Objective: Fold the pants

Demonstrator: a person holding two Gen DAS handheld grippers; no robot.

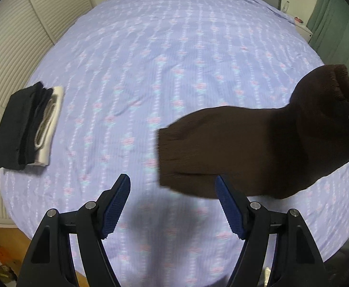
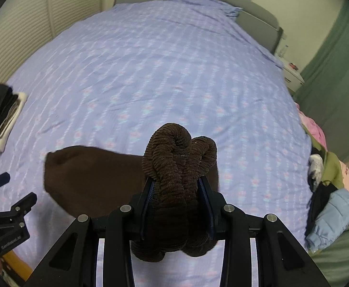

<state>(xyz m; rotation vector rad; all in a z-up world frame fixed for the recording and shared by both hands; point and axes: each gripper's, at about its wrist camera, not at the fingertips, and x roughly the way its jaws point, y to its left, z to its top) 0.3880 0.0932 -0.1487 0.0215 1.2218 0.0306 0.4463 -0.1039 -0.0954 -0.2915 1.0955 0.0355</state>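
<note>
A bedroom — wide bed point(image 1: 174, 59) with headboard point(image 2: 258, 19), nightstand point(image 2: 293, 75).

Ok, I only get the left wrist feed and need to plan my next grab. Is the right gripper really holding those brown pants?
Observer: Yes. The right gripper is shut on a bunched roll of the brown corduroy pants.
Operator: Is the whole garment bunched up there?
Observer: No, the rest hangs to its left, toward your open left gripper.
Operator: Anything on the bed's right side I can't see?
Observer: A pile of clothes, pink, green and light blue, lies along the right edge.
</note>
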